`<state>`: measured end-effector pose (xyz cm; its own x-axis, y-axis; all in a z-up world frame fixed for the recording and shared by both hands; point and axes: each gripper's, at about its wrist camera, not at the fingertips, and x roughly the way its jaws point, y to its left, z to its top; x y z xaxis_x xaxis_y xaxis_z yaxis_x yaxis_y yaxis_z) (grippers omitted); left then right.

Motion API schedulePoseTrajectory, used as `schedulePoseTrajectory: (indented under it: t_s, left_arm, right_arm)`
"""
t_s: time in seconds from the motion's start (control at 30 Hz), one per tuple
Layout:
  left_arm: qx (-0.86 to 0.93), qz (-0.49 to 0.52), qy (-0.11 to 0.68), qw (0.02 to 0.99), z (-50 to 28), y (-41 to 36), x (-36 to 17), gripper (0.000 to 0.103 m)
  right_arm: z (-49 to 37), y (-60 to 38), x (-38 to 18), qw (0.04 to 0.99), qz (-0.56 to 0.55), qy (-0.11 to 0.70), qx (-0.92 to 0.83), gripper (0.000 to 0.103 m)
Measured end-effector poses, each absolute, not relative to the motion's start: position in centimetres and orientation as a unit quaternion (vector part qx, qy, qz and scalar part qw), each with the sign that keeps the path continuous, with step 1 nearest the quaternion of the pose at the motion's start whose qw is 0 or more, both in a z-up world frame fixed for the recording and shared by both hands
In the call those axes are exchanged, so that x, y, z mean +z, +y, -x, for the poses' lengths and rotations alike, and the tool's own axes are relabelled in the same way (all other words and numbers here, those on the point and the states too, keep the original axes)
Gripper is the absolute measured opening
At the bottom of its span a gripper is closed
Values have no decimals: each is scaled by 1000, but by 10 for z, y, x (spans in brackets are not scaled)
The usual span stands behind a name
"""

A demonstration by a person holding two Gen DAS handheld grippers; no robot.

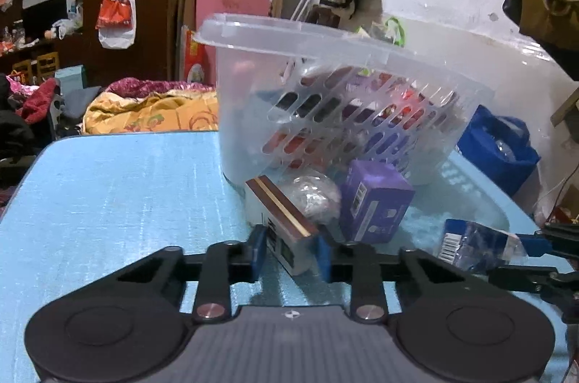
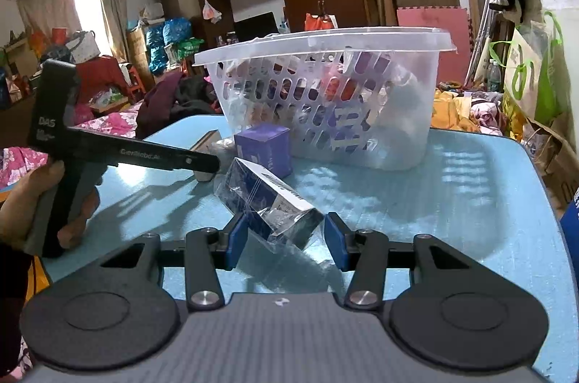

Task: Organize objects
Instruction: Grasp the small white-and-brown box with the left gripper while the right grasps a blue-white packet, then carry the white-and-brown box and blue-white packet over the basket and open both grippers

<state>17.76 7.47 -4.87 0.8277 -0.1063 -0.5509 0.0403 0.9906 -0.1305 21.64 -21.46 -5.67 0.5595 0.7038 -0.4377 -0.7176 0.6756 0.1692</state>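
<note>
Left wrist view shows the left tongs (image 1: 292, 249) pinching a white box with a brown striped edge (image 1: 286, 220) on the blue counter (image 1: 126, 187), just in front of the clear slotted basket (image 1: 336, 101), with a purple box (image 1: 374, 200) beside it. Right tongs (image 2: 286, 240) stand spread around a plastic-wrapped dark blue box (image 2: 267, 202), nearer than the basket.
</note>
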Motion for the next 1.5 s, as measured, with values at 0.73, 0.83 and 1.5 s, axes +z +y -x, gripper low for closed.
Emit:
schedulePoseTrajectory:
  t_s: [0.73, 0.83, 1.5]
  left_arm:
    - [-25, 58, 262, 963, -154, 75, -41, 18]
    - [-28, 63, 254, 965, -147, 76, -40, 18]
    - [-70, 87, 151, 982, -176, 52, 87, 18]
  right_arm:
    - [-206, -210, -55, 892, 40, 214, 395, 44]
    - [-198, -212, -53, 897, 45, 196, 395, 43]
    - [-246, -193, 73, 934, -10, 91, 347, 43]
